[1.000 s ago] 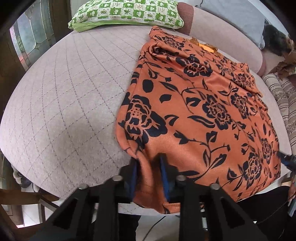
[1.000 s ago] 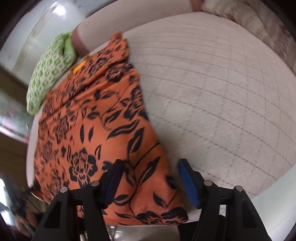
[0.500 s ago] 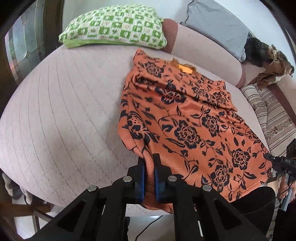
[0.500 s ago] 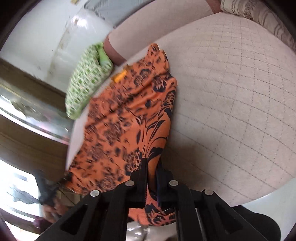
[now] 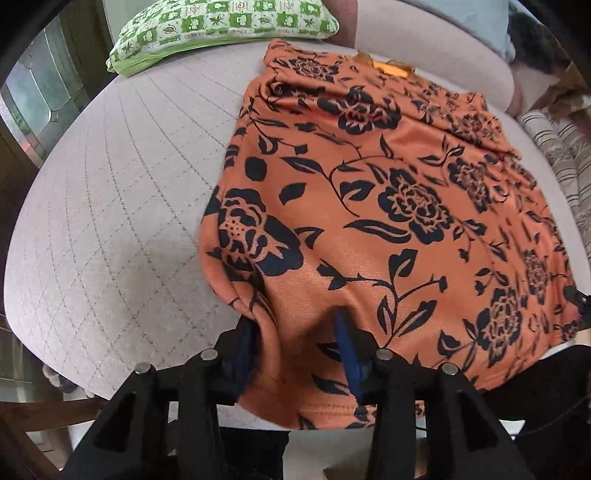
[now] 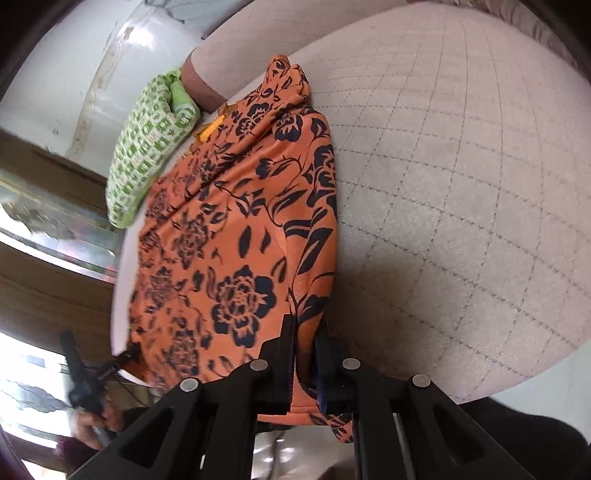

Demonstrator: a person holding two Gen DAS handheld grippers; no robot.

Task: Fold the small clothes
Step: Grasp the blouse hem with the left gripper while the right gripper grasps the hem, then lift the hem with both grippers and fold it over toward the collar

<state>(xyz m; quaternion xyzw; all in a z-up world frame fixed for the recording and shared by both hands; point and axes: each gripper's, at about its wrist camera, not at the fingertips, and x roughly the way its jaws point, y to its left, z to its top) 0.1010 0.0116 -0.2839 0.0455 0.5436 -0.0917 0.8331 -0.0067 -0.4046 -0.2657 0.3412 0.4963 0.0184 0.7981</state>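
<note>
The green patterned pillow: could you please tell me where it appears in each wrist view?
Left wrist view: the green patterned pillow lies along the top edge, left of centre.
Right wrist view: it sits at upper left, running diagonally.
Shared landmark: the orange floral garment, whose far end lies beside the pillow.

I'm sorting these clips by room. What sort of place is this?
Probably a home living room: an orange floral garment lies on a quilted sofa seat, with a green patterned cushion against the backrest.

The setting is a home living room, indicated by a quilted sofa seat [image 5: 110,221], a green patterned pillow [image 5: 221,26] and a striped cushion [image 5: 561,155].
</note>
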